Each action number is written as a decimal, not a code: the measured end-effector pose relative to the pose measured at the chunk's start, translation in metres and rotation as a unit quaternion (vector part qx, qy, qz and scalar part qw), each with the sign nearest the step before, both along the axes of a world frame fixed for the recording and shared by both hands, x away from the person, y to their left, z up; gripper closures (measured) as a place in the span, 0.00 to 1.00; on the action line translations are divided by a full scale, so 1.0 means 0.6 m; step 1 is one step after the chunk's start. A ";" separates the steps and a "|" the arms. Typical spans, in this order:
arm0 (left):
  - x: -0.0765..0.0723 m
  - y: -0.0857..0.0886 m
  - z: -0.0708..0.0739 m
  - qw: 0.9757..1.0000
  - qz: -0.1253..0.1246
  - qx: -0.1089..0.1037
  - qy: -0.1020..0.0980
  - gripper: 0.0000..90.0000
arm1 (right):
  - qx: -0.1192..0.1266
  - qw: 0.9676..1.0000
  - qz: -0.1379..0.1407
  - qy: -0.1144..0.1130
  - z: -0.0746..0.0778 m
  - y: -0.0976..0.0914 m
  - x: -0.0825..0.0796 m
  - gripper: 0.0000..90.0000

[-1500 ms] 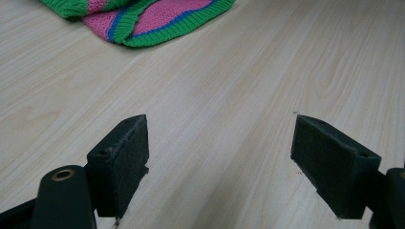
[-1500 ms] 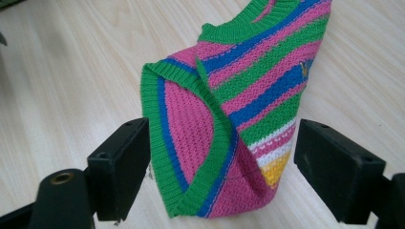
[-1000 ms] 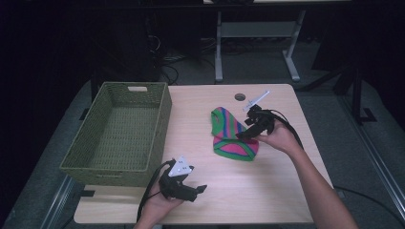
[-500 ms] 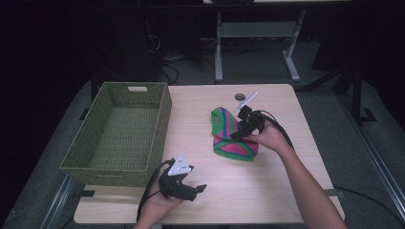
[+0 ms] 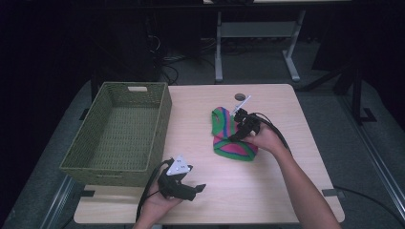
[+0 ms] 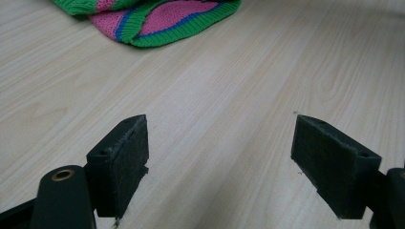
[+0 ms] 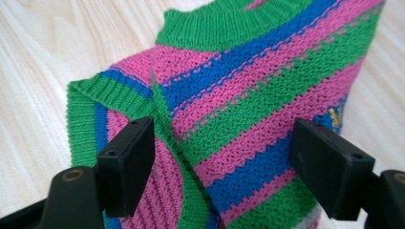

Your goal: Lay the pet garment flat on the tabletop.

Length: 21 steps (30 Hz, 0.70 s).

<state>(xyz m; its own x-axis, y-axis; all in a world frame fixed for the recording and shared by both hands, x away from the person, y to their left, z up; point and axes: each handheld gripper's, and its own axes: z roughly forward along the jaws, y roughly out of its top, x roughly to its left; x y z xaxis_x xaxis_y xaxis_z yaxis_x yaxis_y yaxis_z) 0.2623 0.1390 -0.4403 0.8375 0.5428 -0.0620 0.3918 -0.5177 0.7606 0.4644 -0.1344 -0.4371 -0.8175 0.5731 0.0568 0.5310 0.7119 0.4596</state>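
A small knitted garment (image 5: 232,138) lies crumpled on the wooden table (image 5: 286,191), right of centre, well apart from the green woven basket (image 5: 119,133) at the left. It is striped in pink, green and blue, with green ribbed edging and a tiny yellow mark (image 7: 337,114) too small to read. Your right gripper (image 7: 222,160) hangs over it, jaws spread wide on either side of a fold. Your left gripper (image 6: 219,164) sits near the front edge, jaws wide apart over bare wood.
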 end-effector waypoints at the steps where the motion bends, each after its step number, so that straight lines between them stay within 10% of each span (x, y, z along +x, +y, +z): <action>1: 0.000 0.000 0.000 1.000 -0.001 0.002 -0.002 0.22 | -0.005 1.000 0.001 0.002 -0.005 0.002 0.002 0.27; 21: -0.002 -0.004 0.001 1.000 -0.003 0.006 -0.004 0.23 | -0.046 0.999 0.005 -0.030 -0.020 0.017 -0.010 0.43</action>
